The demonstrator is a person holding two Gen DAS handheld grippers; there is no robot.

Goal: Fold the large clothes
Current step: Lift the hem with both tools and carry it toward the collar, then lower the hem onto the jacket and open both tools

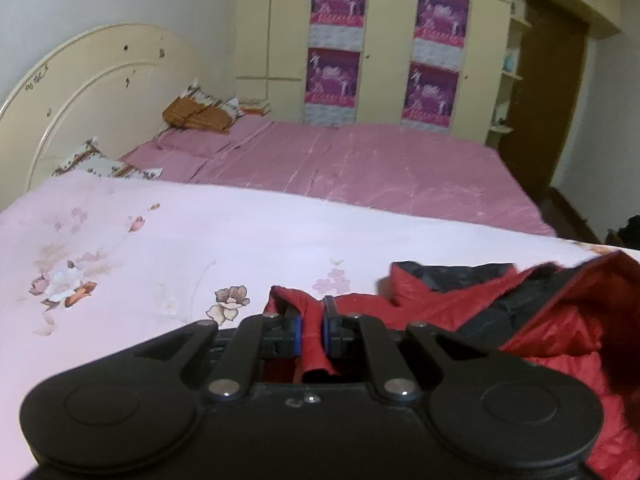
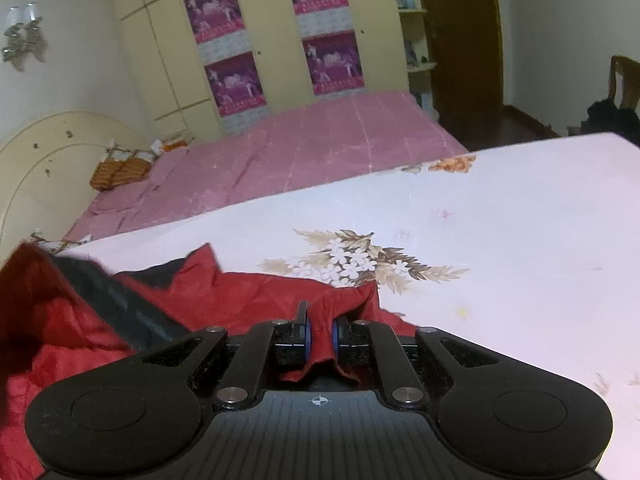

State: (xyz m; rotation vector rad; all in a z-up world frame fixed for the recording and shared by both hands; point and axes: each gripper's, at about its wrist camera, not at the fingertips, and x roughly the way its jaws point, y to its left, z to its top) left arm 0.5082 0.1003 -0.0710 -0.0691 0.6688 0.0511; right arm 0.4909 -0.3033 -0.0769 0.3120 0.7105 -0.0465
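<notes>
Red quilted fabric with black lining, a padded jacket, lies crumpled on the near part of a pale pink floral quilt spread over the bed. In the left wrist view the jacket fills the near right, with one red edge drawn up toward the camera. The left gripper has its two blue-padded fingers closed together on that red edge, a fold of cloth pinched between them and hanging down behind the pads.

In the right wrist view the same jacket bunches at the near left, its black lining showing along a raised fold. The right gripper is likewise clamped on a red edge of the jacket, with the cloth squeezed between its blue pads and a small flap trailing below.

Farther off, past the floral quilt, a darker pink bedsheet covers the far part of the bed. A cream curved headboard stands at the far left with an orange patterned pillow near it. A pale yellow wardrobe with purple posters lines the far wall, and a brown wooden door is at the far right.
</notes>
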